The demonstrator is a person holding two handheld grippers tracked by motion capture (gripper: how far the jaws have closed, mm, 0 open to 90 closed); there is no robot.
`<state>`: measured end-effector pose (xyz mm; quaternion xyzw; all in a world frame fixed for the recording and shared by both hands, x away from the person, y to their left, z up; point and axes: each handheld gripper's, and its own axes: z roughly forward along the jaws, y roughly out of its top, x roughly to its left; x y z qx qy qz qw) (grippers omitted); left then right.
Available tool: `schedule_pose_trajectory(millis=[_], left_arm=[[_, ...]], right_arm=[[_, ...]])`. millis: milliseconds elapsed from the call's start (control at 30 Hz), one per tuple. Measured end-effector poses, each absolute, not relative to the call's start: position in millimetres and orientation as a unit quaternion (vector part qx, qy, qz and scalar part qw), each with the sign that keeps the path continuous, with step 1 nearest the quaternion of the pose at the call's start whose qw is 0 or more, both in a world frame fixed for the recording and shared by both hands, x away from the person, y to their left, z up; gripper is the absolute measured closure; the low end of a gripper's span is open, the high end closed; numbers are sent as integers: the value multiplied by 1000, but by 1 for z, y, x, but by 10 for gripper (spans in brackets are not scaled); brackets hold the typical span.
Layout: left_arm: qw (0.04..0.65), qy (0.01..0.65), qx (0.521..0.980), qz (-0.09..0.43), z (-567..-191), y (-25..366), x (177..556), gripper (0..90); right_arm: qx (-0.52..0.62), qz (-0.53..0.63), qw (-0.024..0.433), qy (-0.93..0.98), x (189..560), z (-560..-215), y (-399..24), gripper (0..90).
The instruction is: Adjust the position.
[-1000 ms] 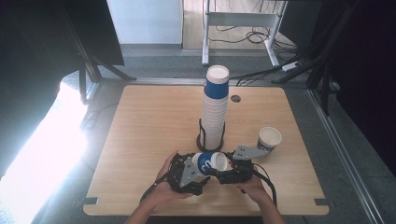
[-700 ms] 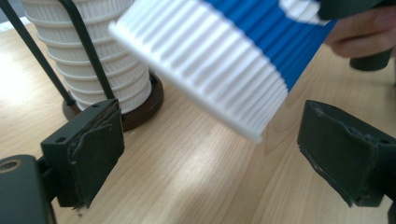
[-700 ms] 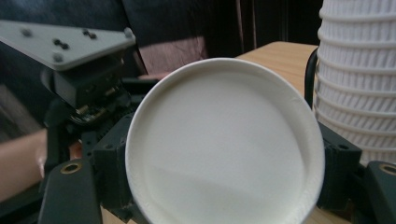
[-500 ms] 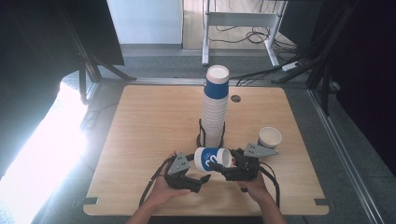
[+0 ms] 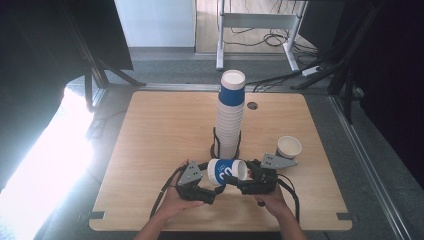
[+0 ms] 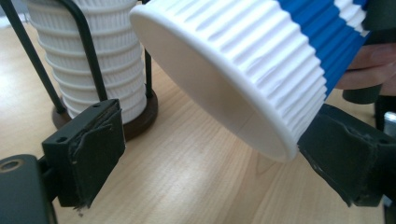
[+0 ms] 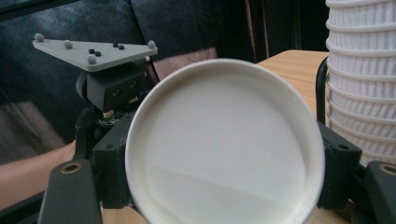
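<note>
Blue-and-white paper cup [image 5: 227, 171], lying on its side above the near part of the wooden table [image 5: 150, 130], between the two hand-held grippers and just in front of the tall stack of cups [image 5: 230, 117] standing in a black wire holder [image 5: 216, 145]. The right gripper [image 5: 245, 184] clamps the cup's base end between its jaws; in the right gripper view the cup [image 7: 224, 144] sits squarely between both pads. The left gripper [image 5: 212, 192] has just been opening: its jaws stand wide, with the cup's open rim [image 6: 210, 79] between them, the left pad clearly apart from it. A second cup [image 5: 289, 147] stands upright to the right.
</note>
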<state>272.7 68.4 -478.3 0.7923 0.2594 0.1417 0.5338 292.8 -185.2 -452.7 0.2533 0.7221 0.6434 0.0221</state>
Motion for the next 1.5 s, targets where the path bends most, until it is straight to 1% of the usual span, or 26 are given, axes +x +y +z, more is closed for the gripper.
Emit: schedule_pose_trajectory(millis=[167, 400, 600, 933, 1300, 1367, 1500], left_arm=[[508, 236, 808, 183, -473, 65, 270, 71], [494, 226, 812, 212, -469, 65, 265, 71], [460, 195, 829, 251, -460, 63, 258, 61], [440, 157, 846, 259, -444, 55, 265, 57], [413, 130, 866, 248, -446, 38, 274, 56], [411, 127, 868, 248, -449, 36, 274, 71], [414, 129, 866, 250, -451, 35, 276, 134]], right_arm=[[255, 637, 20, 727, 293, -452, -184, 255], [260, 632, 23, 730, 294, -452, -186, 260], [272, 622, 25, 734, 296, -452, -187, 262], [282, 604, 23, 745, 300, -453, -184, 264], [274, 591, 10, 759, 300, -457, -175, 264], [273, 591, 9, 759, 300, -456, -174, 264], [272, 590, 10, 760, 300, -455, -175, 262]])
